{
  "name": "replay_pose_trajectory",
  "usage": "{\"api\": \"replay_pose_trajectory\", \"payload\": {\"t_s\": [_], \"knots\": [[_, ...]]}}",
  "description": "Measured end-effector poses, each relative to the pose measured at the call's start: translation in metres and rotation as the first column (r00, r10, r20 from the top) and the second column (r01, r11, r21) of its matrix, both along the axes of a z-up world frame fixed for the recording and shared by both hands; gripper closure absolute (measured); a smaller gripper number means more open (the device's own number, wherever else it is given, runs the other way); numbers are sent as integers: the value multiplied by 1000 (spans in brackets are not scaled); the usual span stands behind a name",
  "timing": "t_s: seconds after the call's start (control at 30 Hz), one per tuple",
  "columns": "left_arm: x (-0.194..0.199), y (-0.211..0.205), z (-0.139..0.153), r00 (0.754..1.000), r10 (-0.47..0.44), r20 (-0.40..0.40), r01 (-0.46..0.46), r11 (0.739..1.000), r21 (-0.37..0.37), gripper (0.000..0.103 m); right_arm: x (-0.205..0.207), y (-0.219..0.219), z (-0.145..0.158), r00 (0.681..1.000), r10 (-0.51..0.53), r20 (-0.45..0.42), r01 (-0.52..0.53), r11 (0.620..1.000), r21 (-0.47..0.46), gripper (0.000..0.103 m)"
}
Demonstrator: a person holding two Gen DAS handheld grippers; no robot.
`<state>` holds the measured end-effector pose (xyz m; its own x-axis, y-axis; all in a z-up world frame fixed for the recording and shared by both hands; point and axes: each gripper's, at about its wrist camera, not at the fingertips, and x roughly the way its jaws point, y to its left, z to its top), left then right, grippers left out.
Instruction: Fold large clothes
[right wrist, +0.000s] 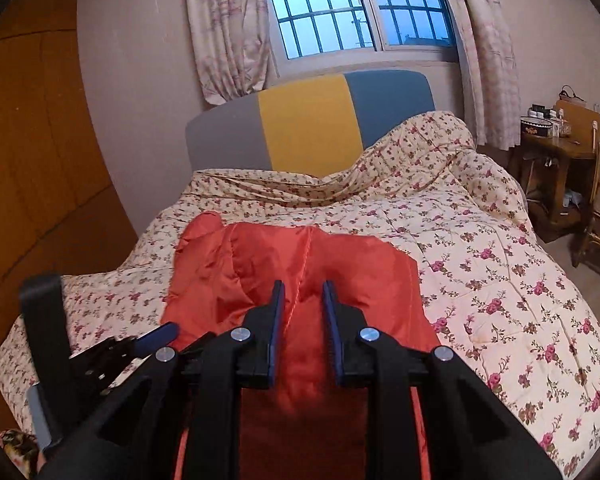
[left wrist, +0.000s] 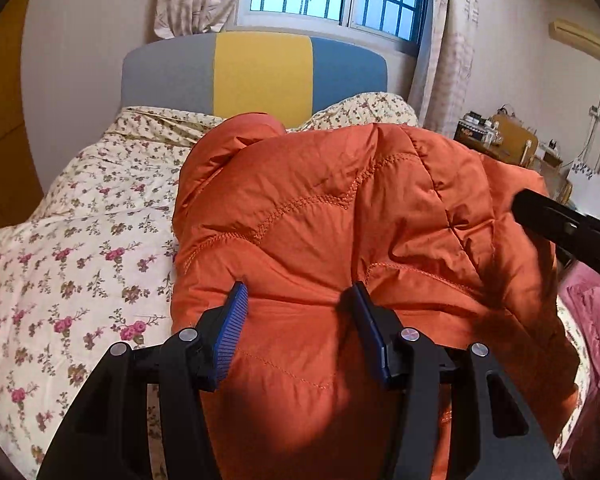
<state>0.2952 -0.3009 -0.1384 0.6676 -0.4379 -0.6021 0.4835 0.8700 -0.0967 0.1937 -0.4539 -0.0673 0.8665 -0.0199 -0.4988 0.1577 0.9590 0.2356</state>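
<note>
- Near end of orange jacket (left wrist: pixel 340 220) is hidden behind both grippers.
- Jacket is seen puffy, quilted, bunched on floral quilt (right wrist: pixel 500 260).
- Left gripper (left wrist: pixel 298 300) & right gripper (right wrist: pixel 303 292): jaws parted, nothing gripped.

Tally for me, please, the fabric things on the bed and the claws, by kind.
Orange quilted jacket: 1
Floral bedspread: 1
Claws: 2, the left claw and the right claw
Total: 4

The orange jacket (left wrist: pixel 340 220) is quilted, slightly shiny cloth; the bedspread (right wrist: pixel 480 248) is matt flowered cotton; the wardrobe (right wrist: pixel 28 140) is smooth wood.
</note>
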Motion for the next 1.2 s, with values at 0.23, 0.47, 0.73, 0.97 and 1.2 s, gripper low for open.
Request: {"api": "replay_pose_trajectory", "payload": {"t_s": [0.23,0.47,0.73,0.97,1.2], "knots": [[-1,-12,-4,1000,9,12,-10,999,45,50,25,-13,-21,999,10,-37,-11,1000,-18,85],[-4,-36,-5,999,-35,11,34,996,83,36,35,-37,-52,997,-38,-71,36,999,-26,86],[-6,-70,-11,995,-97,19,93,986,138,16,44,-68,-84,993,-51,-108,54,998,27,85],[-3,-92,-21,994,-108,34,100,977,188,9,55,-100,-116,986,-59,-154,85,983,165,86],[0,-100,-40,990,-120,80,105,979,173,4,65,-105,-136,978,-90,-190,124,976,179,88]]}}
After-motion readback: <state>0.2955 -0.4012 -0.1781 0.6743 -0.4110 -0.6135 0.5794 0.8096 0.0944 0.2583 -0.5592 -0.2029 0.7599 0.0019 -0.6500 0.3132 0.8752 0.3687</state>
